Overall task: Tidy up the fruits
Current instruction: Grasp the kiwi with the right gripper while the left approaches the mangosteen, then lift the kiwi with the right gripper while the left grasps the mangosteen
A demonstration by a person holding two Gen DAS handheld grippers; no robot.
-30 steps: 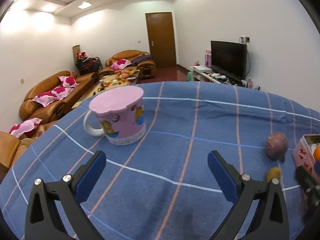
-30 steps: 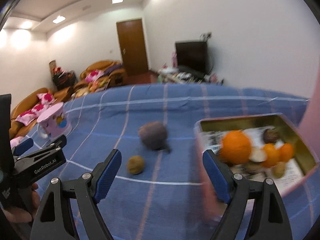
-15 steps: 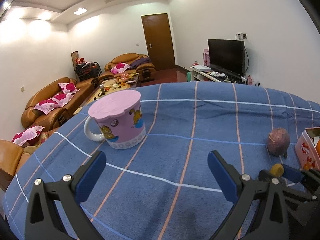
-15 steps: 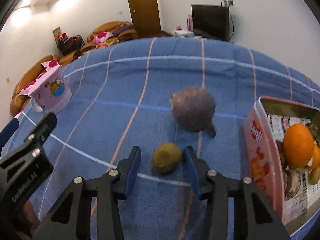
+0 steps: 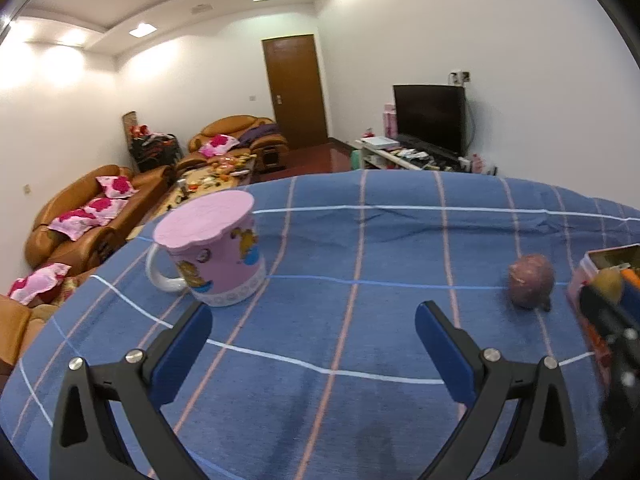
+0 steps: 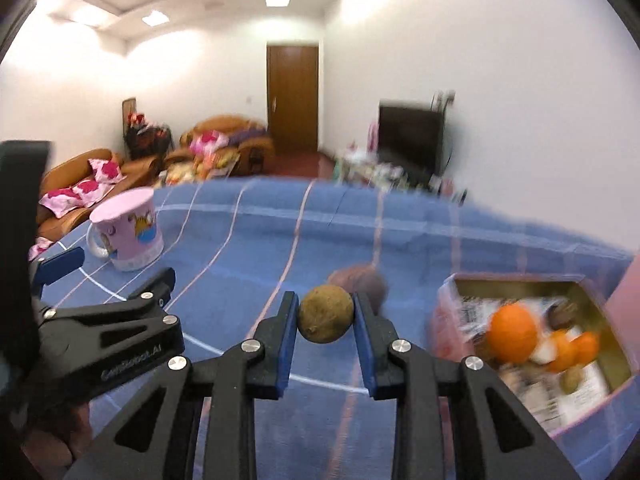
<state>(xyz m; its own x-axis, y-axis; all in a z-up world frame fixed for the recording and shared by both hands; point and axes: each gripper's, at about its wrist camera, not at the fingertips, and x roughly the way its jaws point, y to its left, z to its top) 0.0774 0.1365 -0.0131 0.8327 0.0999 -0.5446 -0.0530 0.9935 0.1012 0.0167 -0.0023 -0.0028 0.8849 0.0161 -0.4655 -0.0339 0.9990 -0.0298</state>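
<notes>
My right gripper (image 6: pixel 326 316) is shut on a small brown round fruit (image 6: pixel 326 314) and holds it above the blue checked cloth (image 6: pixel 240 248); the fruit also shows at the right edge of the left wrist view (image 5: pixel 609 285). A purple round fruit (image 5: pixel 531 279) lies on the cloth, partly hidden behind the held fruit in the right wrist view (image 6: pixel 370 280). A pink tin (image 6: pixel 446 312) at the right holds an orange (image 6: pixel 514 332) and several other fruits. My left gripper (image 5: pixel 314 354) is open and empty above the cloth.
A pink lidded mug (image 5: pixel 216 256) stands on the cloth at the left, just beyond my left gripper. The cloth's far edge (image 5: pixel 400 176) drops off toward sofas, a door and a television. The tin shows partly at the left wrist view's right edge (image 5: pixel 588 268).
My right gripper closed on the small brown fruit and lifted it off the cloth, swinging up toward the tin. My left gripper stayed open and barely moved.
</notes>
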